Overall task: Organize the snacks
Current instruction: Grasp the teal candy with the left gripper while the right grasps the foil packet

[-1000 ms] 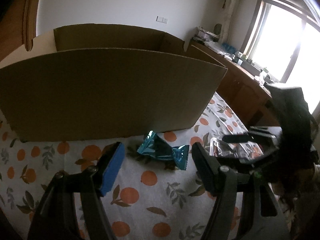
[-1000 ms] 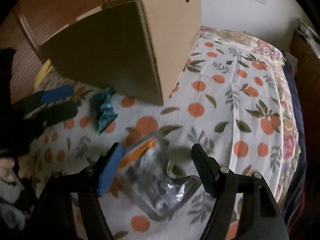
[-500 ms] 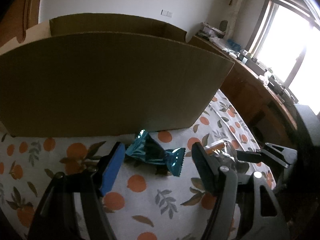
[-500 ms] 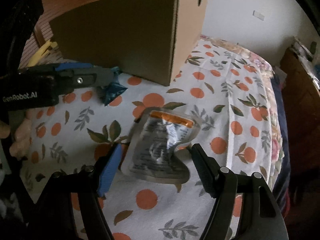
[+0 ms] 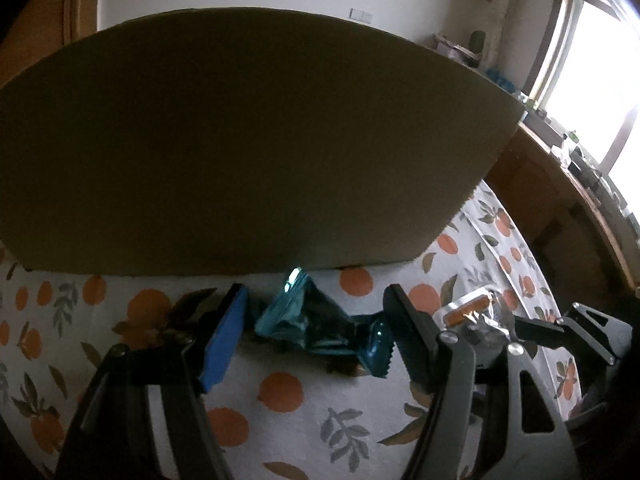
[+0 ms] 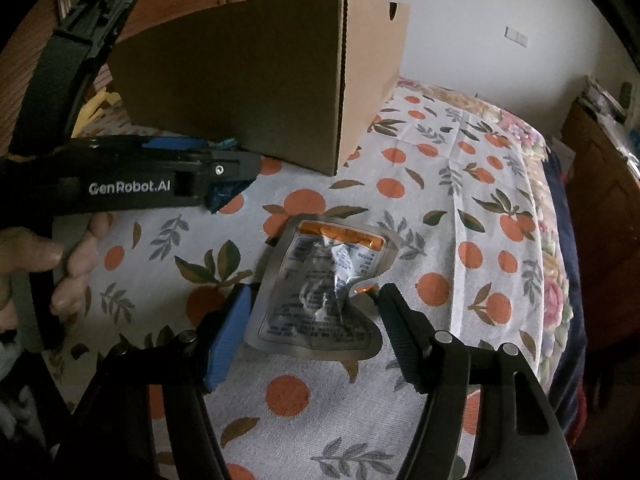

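A teal foil-wrapped snack [image 5: 312,320] lies on the orange-print cloth just in front of the cardboard box [image 5: 256,140]. My left gripper [image 5: 316,332] is open and straddles it, one finger at each end of the wrapper. A silver pouch with an orange stripe [image 6: 324,288] lies flat on the cloth. My right gripper [image 6: 312,328] stands open around its near end, pads close to its edges. In the right wrist view the left gripper [image 6: 230,154] reaches in from the left over the teal snack [image 6: 224,196]. The pouch [image 5: 472,312] and right gripper [image 5: 544,320] show beside the left one.
The box [image 6: 280,88] stands closed side toward me and hides its inside. A hand [image 6: 72,264] holds the left gripper's handle. The orange-print cloth [image 6: 460,184] falls away at its right edge. A wooden desk [image 5: 560,184] runs under the window.
The left gripper came forward and lower until its fingers flank the teal snack. The right gripper swung over the pouch, which now lies flat between its fingers, and its jaws narrowed a little.
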Demonstrator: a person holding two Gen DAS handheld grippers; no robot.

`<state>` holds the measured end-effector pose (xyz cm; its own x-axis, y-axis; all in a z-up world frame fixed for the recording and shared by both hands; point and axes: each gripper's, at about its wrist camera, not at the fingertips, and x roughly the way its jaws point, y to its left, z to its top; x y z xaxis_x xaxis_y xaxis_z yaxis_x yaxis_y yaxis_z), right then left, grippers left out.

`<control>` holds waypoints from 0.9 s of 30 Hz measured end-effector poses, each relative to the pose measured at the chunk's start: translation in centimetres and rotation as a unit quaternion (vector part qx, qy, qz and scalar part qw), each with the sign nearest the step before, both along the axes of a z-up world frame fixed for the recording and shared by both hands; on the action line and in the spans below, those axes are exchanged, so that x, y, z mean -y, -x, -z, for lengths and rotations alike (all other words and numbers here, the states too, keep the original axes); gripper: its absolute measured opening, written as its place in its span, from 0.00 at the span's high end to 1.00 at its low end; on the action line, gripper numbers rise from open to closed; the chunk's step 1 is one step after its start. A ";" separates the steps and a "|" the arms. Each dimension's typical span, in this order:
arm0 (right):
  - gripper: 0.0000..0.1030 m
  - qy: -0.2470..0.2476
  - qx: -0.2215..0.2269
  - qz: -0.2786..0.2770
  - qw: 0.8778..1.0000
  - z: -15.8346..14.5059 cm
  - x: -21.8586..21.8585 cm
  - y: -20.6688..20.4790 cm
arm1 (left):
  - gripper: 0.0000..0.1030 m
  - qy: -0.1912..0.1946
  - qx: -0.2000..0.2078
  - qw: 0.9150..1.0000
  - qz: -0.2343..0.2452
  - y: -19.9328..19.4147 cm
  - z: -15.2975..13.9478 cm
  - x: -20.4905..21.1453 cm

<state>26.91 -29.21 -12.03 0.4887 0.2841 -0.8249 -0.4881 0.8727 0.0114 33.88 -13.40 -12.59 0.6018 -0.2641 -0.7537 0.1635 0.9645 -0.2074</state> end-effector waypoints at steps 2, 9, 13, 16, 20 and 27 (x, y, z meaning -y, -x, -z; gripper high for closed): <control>0.33 0.001 0.001 -0.001 1.000 -0.1 0.0 0.1 | 0.33 -0.011 0.000 1.000 0.008 0.1 0.0 0.0; 0.33 0.001 0.003 0.009 1.000 -0.2 -0.3 0.2 | 0.33 -0.008 -0.013 1.000 0.024 1.5 -0.2 -1.0; 0.33 0.001 0.005 0.017 1.000 -0.1 -0.4 0.4 | 0.35 -0.005 -0.011 1.000 0.029 1.7 -0.3 -1.3; 0.33 0.000 0.004 0.022 1.000 -0.1 -0.5 0.2 | 0.37 -0.004 -0.010 0.999 0.032 1.5 -0.3 -1.2; 0.33 0.001 0.006 0.029 1.000 0.0 -0.9 -0.2 | 0.49 0.006 -0.009 0.999 0.042 1.6 -0.5 -1.3; 0.56 -0.015 0.010 0.033 0.999 -0.1 -0.8 -0.1 | 0.78 0.010 -0.004 0.998 0.062 2.6 -0.7 -1.1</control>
<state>27.00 -28.42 -11.94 0.5231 0.2747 -0.8068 -0.4303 0.9023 0.0283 31.29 -12.26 -11.89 0.5579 -0.3508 -0.7521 0.2798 0.9327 -0.2275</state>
